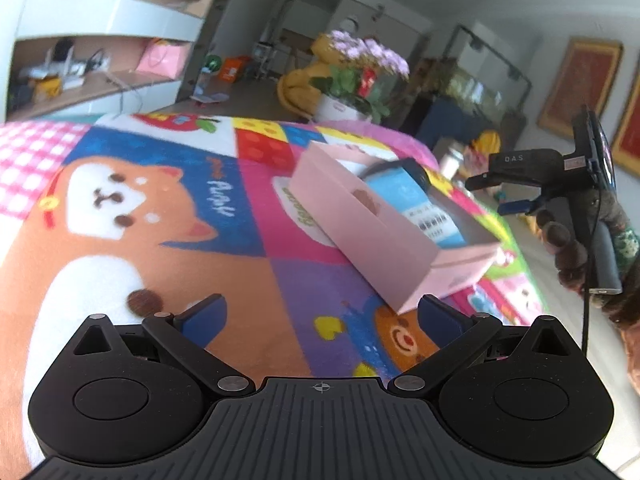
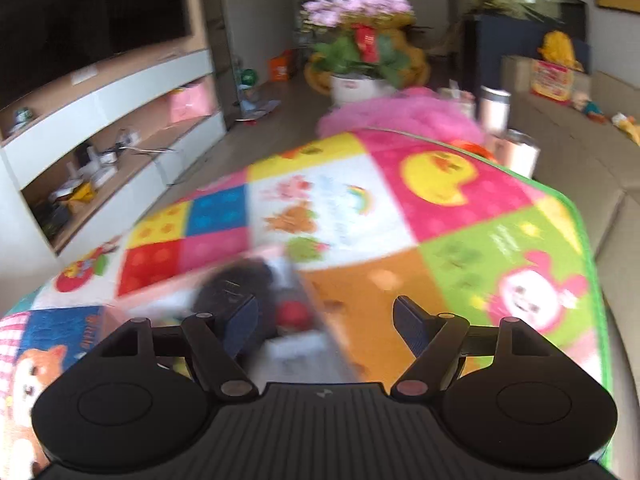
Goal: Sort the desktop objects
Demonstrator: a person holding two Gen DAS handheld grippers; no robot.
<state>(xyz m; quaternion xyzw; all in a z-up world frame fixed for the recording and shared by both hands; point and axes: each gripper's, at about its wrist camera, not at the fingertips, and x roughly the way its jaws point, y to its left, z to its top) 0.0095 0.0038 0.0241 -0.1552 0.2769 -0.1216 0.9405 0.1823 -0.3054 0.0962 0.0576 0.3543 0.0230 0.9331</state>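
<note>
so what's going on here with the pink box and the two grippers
A person holds two black two-finger grippers over a colourful cartoon blanket. The left gripper is open and empty beside the open pink cardboard box, which holds a blue-and-white packet. The right gripper is also open and empty, above the blurred box.

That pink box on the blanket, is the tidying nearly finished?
Seemingly well along: the pink box already holds a blue-labelled pack and other items too blurred to name. Nothing is in hand; the left gripper and right gripper are both open. No loose objects show on the blanket.
</note>
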